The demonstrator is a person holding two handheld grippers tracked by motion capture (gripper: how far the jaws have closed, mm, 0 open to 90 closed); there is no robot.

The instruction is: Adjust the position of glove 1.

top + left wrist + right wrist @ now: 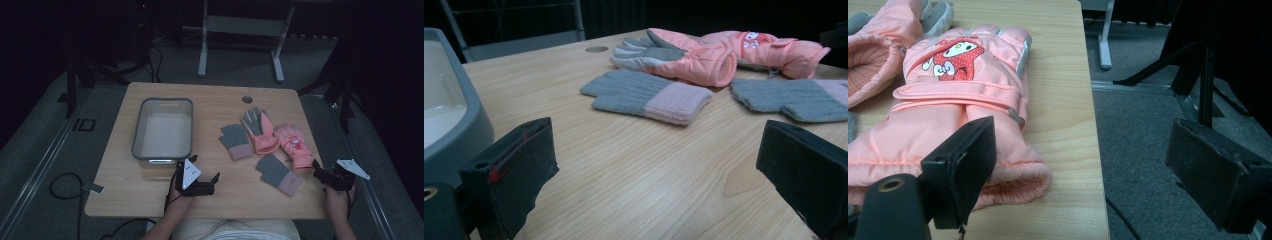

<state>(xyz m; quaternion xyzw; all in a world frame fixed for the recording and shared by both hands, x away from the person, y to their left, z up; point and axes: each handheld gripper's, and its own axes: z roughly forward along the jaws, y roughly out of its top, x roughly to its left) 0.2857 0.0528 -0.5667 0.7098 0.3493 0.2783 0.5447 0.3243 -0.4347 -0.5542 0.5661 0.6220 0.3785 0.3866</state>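
Four gloves lie right of centre on the wooden table (210, 100). One grey knit glove with a pink cuff (235, 141) (649, 95) lies beside a pink ski glove with a grey palm (260, 131) (684, 57). To their right is a pink ski glove with a cartoon patch (295, 145) (958, 100), and a second grey knit glove (277, 172) (794, 97) lies nearer me. My left gripper (205, 169) (659, 170) stands open low over bare wood, facing the gloves. My right gripper (324, 172) (1088, 170) is open at the table's right edge, one jaw over the cartoon glove's cuff.
A grey plastic bin (162, 127) (454, 125) with nothing in it stands on the left half of the table, just left of my left gripper. A cable hole (247, 99) sits near the far edge. Beyond the right edge is carpet with dark stand legs (1198, 75).
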